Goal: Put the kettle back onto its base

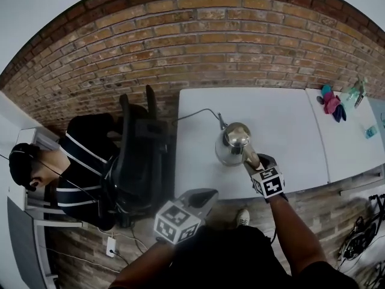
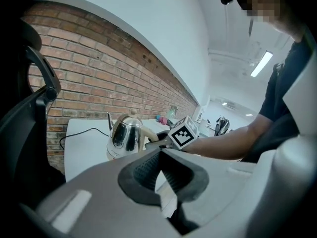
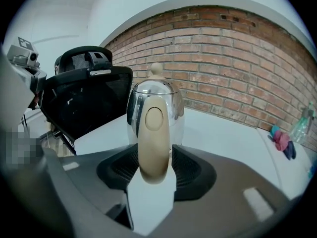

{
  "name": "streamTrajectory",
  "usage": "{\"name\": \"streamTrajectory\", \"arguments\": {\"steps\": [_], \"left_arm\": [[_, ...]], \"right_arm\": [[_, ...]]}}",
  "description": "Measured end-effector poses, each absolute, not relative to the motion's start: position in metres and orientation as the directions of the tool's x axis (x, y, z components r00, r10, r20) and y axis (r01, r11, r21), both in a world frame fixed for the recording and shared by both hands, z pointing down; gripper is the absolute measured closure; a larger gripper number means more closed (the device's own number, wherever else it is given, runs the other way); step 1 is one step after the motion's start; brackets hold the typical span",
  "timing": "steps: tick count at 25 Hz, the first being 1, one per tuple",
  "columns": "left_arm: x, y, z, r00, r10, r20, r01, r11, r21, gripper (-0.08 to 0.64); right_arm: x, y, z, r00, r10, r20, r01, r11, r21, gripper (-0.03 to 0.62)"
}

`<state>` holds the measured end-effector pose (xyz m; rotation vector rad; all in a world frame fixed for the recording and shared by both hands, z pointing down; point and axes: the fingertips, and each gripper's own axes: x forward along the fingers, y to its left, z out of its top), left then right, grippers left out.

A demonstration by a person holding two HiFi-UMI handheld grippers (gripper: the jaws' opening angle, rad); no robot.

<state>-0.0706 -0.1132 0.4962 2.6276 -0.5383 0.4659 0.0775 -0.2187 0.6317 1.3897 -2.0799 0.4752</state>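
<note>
A shiny steel kettle point(image 1: 232, 142) with a cream handle point(image 3: 153, 133) stands upright on the white table point(image 1: 283, 131). A pale ring under its body point(image 2: 115, 155) looks like the base, and a dark cord point(image 1: 201, 111) runs to it. My right gripper point(image 1: 249, 157) reaches the kettle from the near side. Its jaws stand open on either side of the handle, with the pads point(image 3: 185, 167) not pressing on it. My left gripper point(image 1: 207, 196) hovers off the table's near edge, left of the kettle. It is shut with nothing in it point(image 2: 158, 152).
A black office chair point(image 1: 141, 155) stands against the table's left edge, and a person point(image 1: 78, 161) sits beyond it. A second table at the right point(image 1: 352, 143) holds pink and blue items point(image 1: 332, 104) and a clear bottle point(image 1: 355, 92). Cables point(image 1: 361, 233) lie on the floor at the right.
</note>
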Motion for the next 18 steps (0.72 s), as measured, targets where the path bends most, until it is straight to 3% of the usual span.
{"name": "streamTrajectory", "arguments": {"steps": [2, 8, 11, 13, 18], "left_arm": [[-0.072, -0.113, 0.494, 0.876, -0.286, 0.389, -0.422, -0.845, 0.327, 0.558], [-0.077, -0.107, 0.493, 0.897, -0.221, 0.382, -0.357, -0.873, 0.334, 0.558], [-0.079, -0.1, 0.496, 0.907, -0.175, 0.382, -0.314, -0.886, 0.341, 0.558], [-0.079, -0.095, 0.497, 0.914, -0.143, 0.38, -0.283, -0.895, 0.345, 0.558], [-0.075, -0.093, 0.503, 0.919, -0.105, 0.379, -0.247, -0.904, 0.348, 0.558]], "right_arm": [[0.08, -0.211, 0.626, -0.261, -0.728, 0.634, -0.93, 0.367, 0.038, 0.342], [0.079, -0.174, 0.594, -0.189, -0.789, 0.585, -0.961, 0.27, 0.054, 0.346], [0.07, -0.152, 0.568, -0.163, -0.828, 0.537, -0.974, 0.221, 0.043, 0.427], [0.062, -0.138, 0.552, -0.158, -0.852, 0.499, -0.979, 0.2, 0.032, 0.557], [0.035, -0.108, 0.531, -0.24, -0.861, 0.448, -0.971, 0.22, -0.097, 0.565]]}}
